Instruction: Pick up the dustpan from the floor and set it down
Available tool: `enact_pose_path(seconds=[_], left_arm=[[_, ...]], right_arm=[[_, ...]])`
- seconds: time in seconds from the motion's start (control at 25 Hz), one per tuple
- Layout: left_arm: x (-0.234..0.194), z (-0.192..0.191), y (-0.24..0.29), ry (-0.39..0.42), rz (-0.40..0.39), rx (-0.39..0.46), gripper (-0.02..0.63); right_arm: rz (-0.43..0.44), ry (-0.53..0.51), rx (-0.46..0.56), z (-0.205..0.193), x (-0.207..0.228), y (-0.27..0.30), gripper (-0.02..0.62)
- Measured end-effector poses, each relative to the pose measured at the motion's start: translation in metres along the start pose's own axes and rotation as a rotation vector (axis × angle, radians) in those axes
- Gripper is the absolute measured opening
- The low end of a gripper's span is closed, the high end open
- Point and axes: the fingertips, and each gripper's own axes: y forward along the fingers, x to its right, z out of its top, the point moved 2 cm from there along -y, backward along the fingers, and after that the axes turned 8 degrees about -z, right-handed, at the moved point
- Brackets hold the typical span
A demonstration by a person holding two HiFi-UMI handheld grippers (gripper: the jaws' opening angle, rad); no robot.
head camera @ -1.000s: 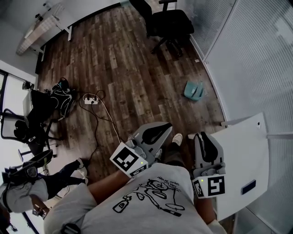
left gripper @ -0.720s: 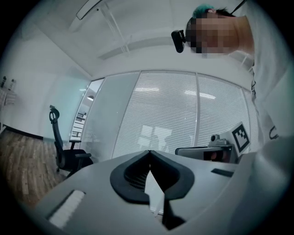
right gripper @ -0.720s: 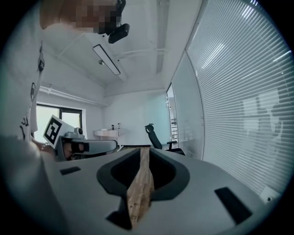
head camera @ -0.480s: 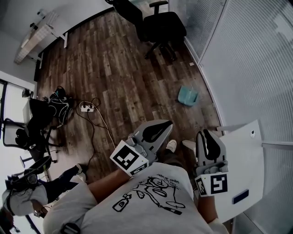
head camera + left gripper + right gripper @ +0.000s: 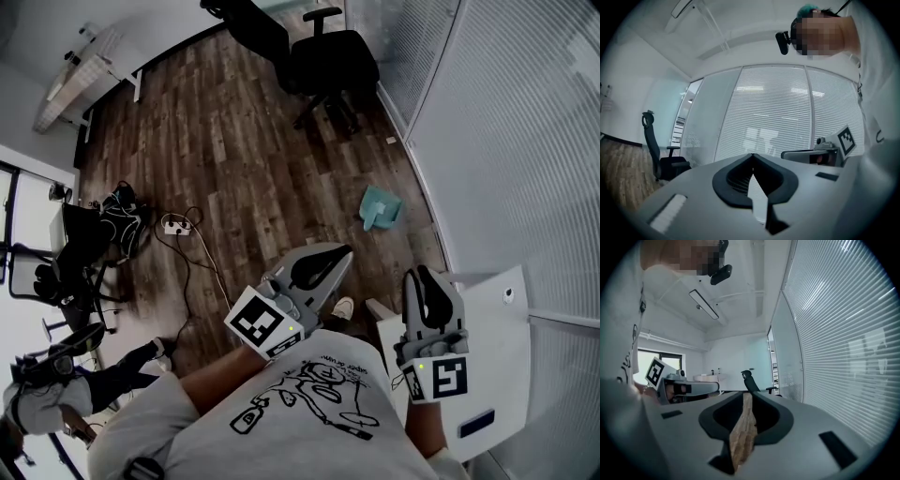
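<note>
Fingers (image 5: 724, 180) of the left gripper (image 5: 345, 253) and right gripper (image 5: 420, 272) are clenched on nothing, and the dustpan (image 5: 380, 208) lies on the floor (image 5: 234, 141) well ahead, so pickup and set-down both remain.

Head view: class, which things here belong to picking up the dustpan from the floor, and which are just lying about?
Belong to the job: dustpan; left gripper; right gripper; floor.
Just lying about: office chair; power strip; black bag.
</note>
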Motion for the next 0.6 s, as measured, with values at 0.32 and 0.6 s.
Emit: enact_pose_path(seconds=[0.32,0.6], left_arm=[[-0.014,-0.007,0.016,-0.013,0.05,-0.006,0.002],[-0.04,-0.008,0.033,-0.02,0.05,-0.008,0.002]], right_arm=[[0.034,0.009,-0.02,-0.007,0.017,0.014,0.055],[0.039,0.017,-0.032,-0.012,0.027,0.045,0.055]])
